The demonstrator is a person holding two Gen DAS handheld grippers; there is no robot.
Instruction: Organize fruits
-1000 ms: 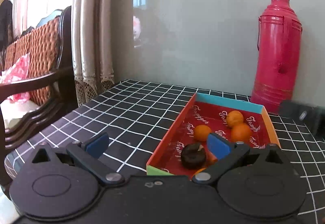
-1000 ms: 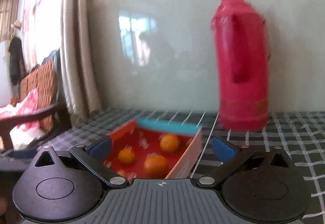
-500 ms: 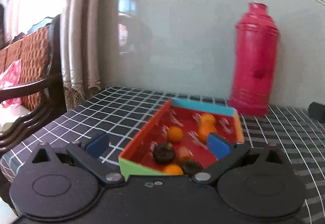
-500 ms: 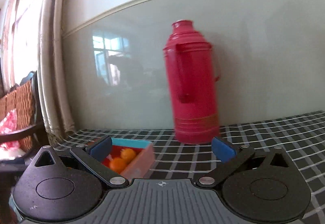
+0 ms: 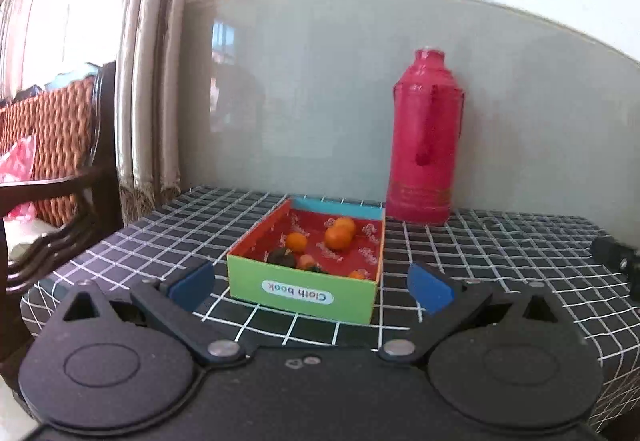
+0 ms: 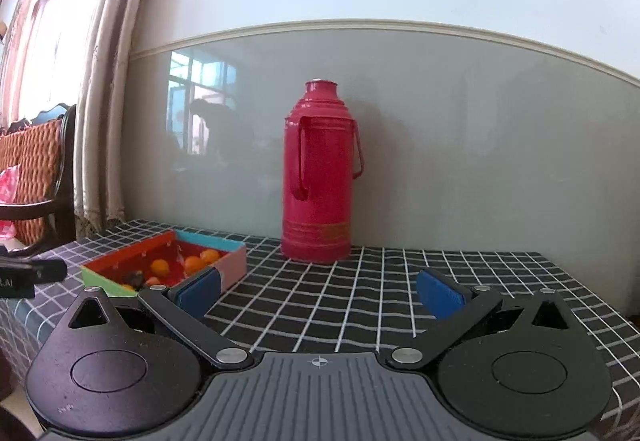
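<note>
A shallow box (image 5: 304, 291) with a green front wall and red inside stands on the checked tablecloth. It holds several small oranges (image 5: 338, 237) and a dark fruit (image 5: 282, 259). My left gripper (image 5: 310, 287) is open and empty, just in front of the box's near wall. My right gripper (image 6: 318, 289) is open and empty, above the cloth to the right of the box (image 6: 236, 269), where the oranges (image 6: 194, 263) show too.
A tall red thermos (image 5: 424, 145) stands behind the box against the grey wall panel; it also shows in the right wrist view (image 6: 318, 173). A wooden chair with a wicker back (image 5: 48, 157) and curtains (image 5: 148, 81) are at the left. The table edge runs at the left and right.
Both grippers have pulled back from the box, which now shows whole and farther off. The right gripper has swung right, so the thermos sits in the middle of its view. Both stay open.
</note>
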